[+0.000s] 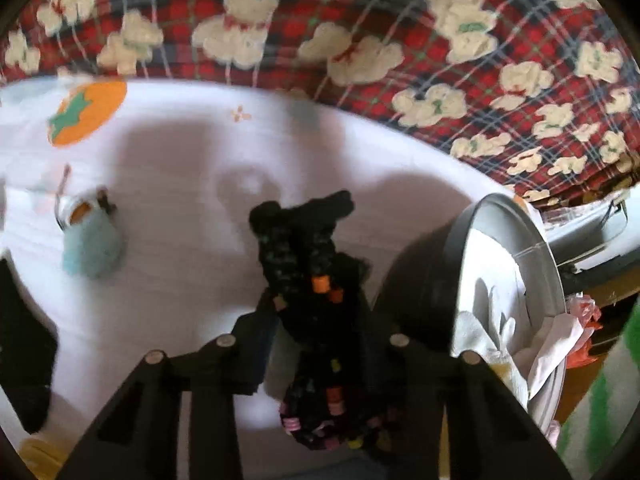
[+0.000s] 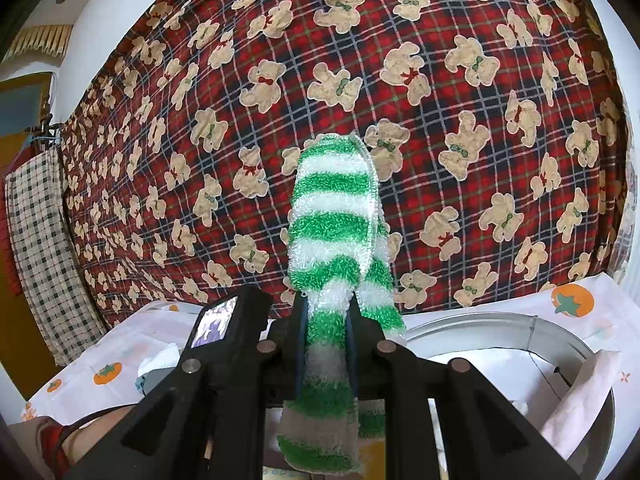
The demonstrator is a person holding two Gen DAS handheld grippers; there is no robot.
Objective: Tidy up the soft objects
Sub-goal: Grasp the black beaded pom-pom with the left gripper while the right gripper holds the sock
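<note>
My left gripper (image 1: 318, 300) is shut on a black knitted piece with coloured specks (image 1: 304, 240), held just above the white table cover (image 1: 180, 288). A pale blue soft toy (image 1: 92, 244) lies on the cover to the left. My right gripper (image 2: 326, 316) is shut on a green and white striped fuzzy sock (image 2: 336, 216), which stands up in front of the plaid bear blanket; its edge also shows in the left wrist view (image 1: 600, 412). A round metal bin (image 1: 504, 280) holding white cloths stands on the right; it also shows in the right wrist view (image 2: 500, 324).
A red plaid blanket with cream bears (image 2: 360, 80) hangs behind the table. The cover carries orange fruit prints (image 1: 86, 112). A dark item (image 1: 28, 360) lies at the table's left edge. A checked cloth (image 2: 44, 248) hangs at the far left. The left gripper's body (image 2: 224, 320) sits beside my right gripper.
</note>
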